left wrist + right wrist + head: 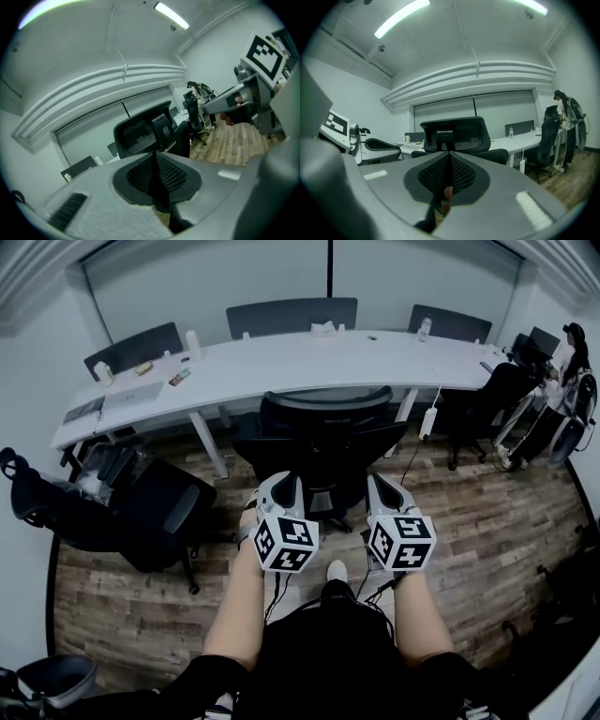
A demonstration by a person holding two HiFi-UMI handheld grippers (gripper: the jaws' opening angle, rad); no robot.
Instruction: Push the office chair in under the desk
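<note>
The black mesh-backed office chair (323,427) stands in front of the long white desk (281,371), its back facing me and its seat partly under the desk edge. My left gripper (281,482) and right gripper (382,484) hover side by side just behind the chair back, touching nothing. In the left gripper view the chair (140,133) sits beyond the left gripper (156,157), whose jaws stand a narrow slit apart with nothing between them. In the right gripper view the chair (459,133) is straight ahead of the right gripper (450,157), which is shut and empty.
A second black chair (159,507) stands at the left and another (478,409) at the right by the desk's end. A person (572,362) stands at the far right. A power strip (429,421) hangs off the desk. Bottles and papers lie on the desk.
</note>
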